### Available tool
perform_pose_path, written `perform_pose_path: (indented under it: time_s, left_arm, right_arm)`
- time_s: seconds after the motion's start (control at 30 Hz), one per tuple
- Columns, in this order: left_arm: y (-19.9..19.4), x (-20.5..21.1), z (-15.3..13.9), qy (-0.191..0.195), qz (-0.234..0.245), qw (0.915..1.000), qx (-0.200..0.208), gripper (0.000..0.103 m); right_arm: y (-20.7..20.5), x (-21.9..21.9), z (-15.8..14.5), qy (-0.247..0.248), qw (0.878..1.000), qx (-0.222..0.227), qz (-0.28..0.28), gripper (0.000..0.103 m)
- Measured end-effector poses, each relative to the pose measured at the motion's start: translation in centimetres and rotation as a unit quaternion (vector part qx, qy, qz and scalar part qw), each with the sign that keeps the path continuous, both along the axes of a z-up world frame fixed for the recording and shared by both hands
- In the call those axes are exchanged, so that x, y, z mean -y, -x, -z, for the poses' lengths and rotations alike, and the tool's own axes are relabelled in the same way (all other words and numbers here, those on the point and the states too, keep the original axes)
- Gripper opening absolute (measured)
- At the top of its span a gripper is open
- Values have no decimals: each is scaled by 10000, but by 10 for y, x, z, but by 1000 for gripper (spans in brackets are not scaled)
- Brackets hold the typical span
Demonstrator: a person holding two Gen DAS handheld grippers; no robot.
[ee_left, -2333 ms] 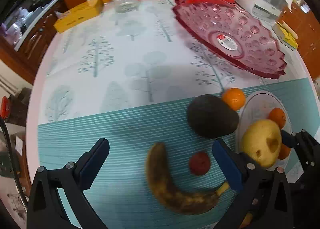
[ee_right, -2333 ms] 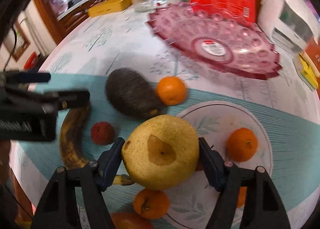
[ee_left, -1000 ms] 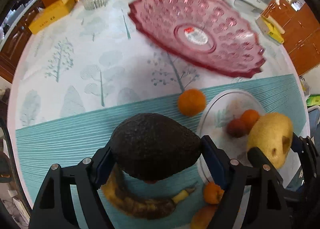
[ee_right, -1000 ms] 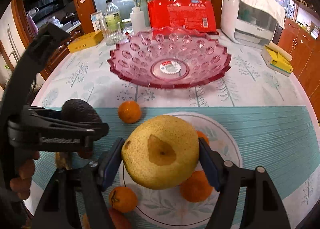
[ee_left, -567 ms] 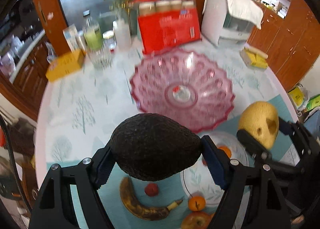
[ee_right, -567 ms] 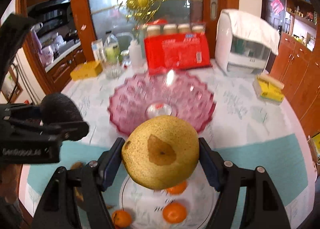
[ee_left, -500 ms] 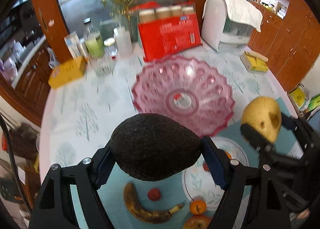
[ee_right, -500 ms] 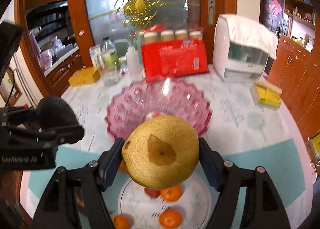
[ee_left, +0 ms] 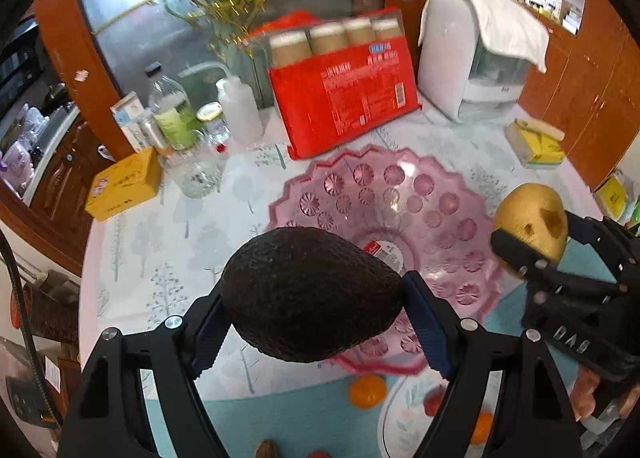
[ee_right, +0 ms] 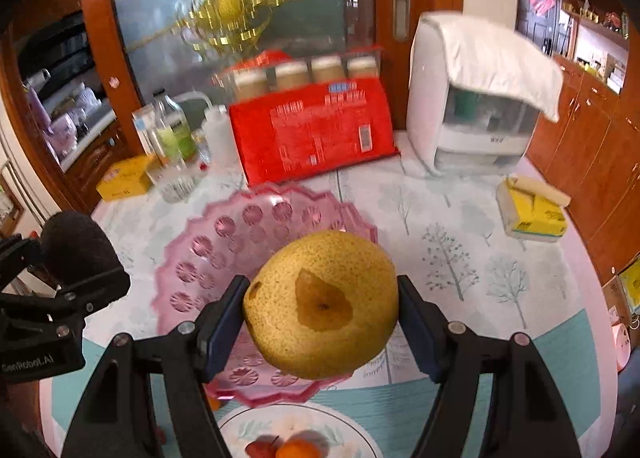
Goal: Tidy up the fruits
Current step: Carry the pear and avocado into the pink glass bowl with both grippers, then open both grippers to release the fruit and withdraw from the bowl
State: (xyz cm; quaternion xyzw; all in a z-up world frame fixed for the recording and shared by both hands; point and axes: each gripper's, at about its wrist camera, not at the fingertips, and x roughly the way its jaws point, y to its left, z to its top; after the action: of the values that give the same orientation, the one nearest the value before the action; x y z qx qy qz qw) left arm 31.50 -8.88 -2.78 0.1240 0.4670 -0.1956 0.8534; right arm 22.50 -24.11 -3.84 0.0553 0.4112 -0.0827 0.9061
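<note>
My left gripper (ee_left: 314, 322) is shut on a dark avocado (ee_left: 310, 294), held in the air above the near rim of the pink glass bowl (ee_left: 400, 194). My right gripper (ee_right: 320, 318) is shut on a yellow pear (ee_right: 320, 304), also aloft over the pink glass bowl (ee_right: 248, 234). From the left wrist view the pear (ee_left: 530, 220) hangs to the right of the bowl. The avocado (ee_right: 74, 246) shows at the left edge of the right wrist view. Below, a white plate (ee_left: 404, 414) holds small oranges and a red fruit. One orange (ee_left: 367, 391) lies beside the plate.
Behind the bowl stand a red package (ee_left: 344, 98) of jars, a white appliance (ee_left: 476, 66) under a cloth, bottles (ee_left: 174, 114) and a yellow box (ee_left: 124, 184). A yellow tissue pack (ee_right: 534, 214) lies at the right. The round table's edge curves on both sides.
Both grippers have risen from the teal mat and plate and moved toward the pink bowl, carrying the avocado and pear. The bowl now lies under them, with the plate near the bottom edge.
</note>
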Motion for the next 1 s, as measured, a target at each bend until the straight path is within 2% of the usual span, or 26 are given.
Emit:
perform_pose_path:
  time_s: [0.17,0.27,0.43,0.57,0.63,0.77,0.93,1.0]
  left_arm:
    - [-24,16,48,-313,206,9990,-237,80]
    - [-35,20,69,-501,370,9976,-305,80]
    - [-43,27,95,-854,746,9929,-348,80]
    - [-46,28,112,-995,825,9904,-481,82]
    - [-44,30,112,-1042,896,9900,-324,84]
    - [-48,28,109,-922,806,9920,-303,97]
    - [-51,17,104,-676,544,9949,-518,98]
    - [-48,12,98,-615,459,9959,-471,98]
  right_arm:
    - [-23,-17,50,253,9983,-455,-255,73]
    - [-32,-24,70,397,9965,-641,-368,73]
    - [-41,-37,89,715,9928,-764,-587,73]
    - [-42,-43,100,874,9890,-909,-771,74]
    - [-38,-44,102,893,9891,-821,-838,74]
    - [-30,-45,94,947,9901,-590,-851,76]
    - [-23,-39,81,829,9936,-356,-687,80]
    - [-19,-36,75,739,9949,-287,-625,80]
